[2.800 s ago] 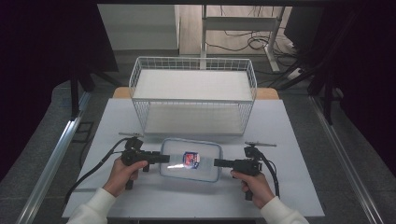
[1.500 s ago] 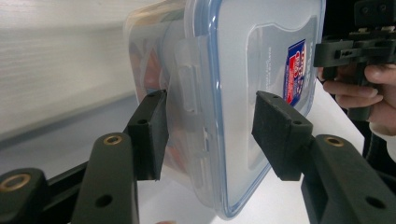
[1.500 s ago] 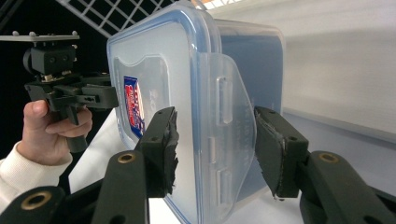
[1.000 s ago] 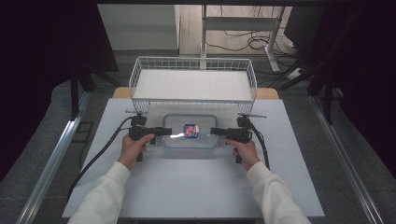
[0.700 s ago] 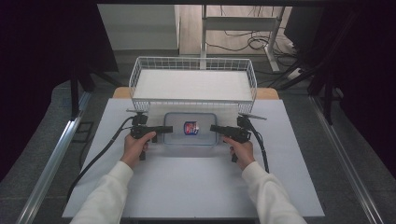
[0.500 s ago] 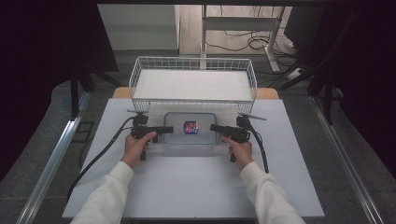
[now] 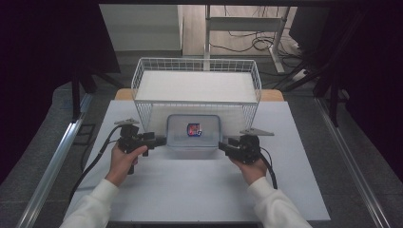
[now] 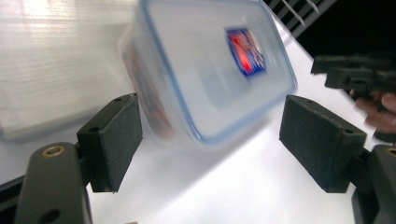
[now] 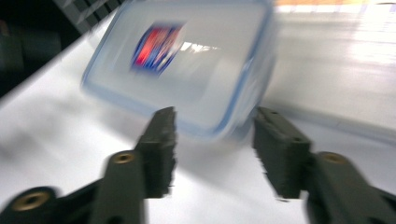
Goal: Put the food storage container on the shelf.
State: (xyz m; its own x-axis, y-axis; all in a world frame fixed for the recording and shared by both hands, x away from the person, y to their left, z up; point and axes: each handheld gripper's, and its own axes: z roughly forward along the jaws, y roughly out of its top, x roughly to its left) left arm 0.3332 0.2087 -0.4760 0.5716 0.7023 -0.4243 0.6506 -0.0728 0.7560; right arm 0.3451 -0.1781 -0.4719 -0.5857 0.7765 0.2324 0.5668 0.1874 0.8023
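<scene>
— While the box (image 7: 194, 134) sits mid-table, its far end at the foot of the basket (image 7: 197, 71), how would it handle?

— It looks like a stiff plastic box with a blue-rimmed lid and a red and blue sticker (image 7: 194, 129); probably light, likely smooth and slick on the walls. The firmest hold would be at the short ends, under the lid's rim, one tong to each end.

— And the tongs?

— Both stand spread, pinching nothing. The left gripper (image 7: 160, 140) is at the box's 9 o'clock, just beside its near corner; in the left gripper view its jaws flank that corner with a gap on both sides. The right gripper (image 7: 222, 145) is at 3 o'clock, jaws open on the other near corner (image 9: 224, 126); touch cannot be told through the blur.

— Anything in the way?

— At 12 o'clock the basket stands right behind the box, so its front wire wall blocks any push forward. The table (image 7: 199, 190) toward 6 o'clock is bare. Cables trail behind each hand, away from the box.
</scene>
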